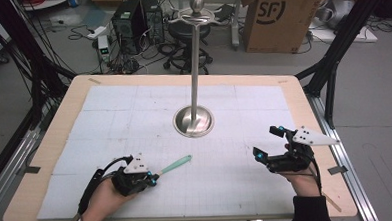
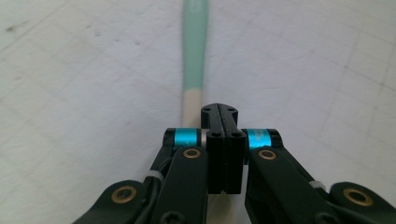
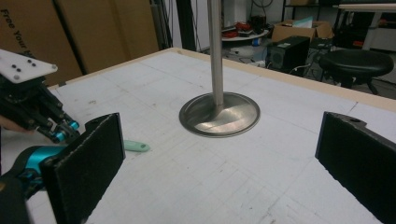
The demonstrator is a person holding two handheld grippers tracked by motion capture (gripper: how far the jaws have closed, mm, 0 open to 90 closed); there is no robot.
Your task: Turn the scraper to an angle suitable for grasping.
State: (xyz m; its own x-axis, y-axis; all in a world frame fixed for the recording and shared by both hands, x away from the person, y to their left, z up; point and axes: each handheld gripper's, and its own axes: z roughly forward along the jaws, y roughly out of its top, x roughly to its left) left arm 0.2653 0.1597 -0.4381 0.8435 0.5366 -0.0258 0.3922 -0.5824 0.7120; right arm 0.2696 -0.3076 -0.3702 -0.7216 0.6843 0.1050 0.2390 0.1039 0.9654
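A slim stick (image 1: 176,165) with a mint-green end and a cream end lies on the white mat, pointing toward the metal stand. My left gripper (image 1: 156,176) is shut, low over the mat at the stick's cream end. In the left gripper view the closed jaws (image 2: 219,109) sit just right of the cream end of the stick (image 2: 194,51); I cannot tell whether they touch it. My right gripper (image 1: 269,142) is held open at the right, nothing between its pads (image 3: 88,163). From there the left gripper (image 3: 60,133) and the stick's green tip (image 3: 136,146) appear at the left.
A tall metal stand with a round dished base (image 1: 193,121) rises from the middle of the mat, its pole topped by a crossbar and ball. The same base (image 3: 219,114) lies ahead of the right gripper. The white gridded mat (image 1: 109,109) covers the wooden table.
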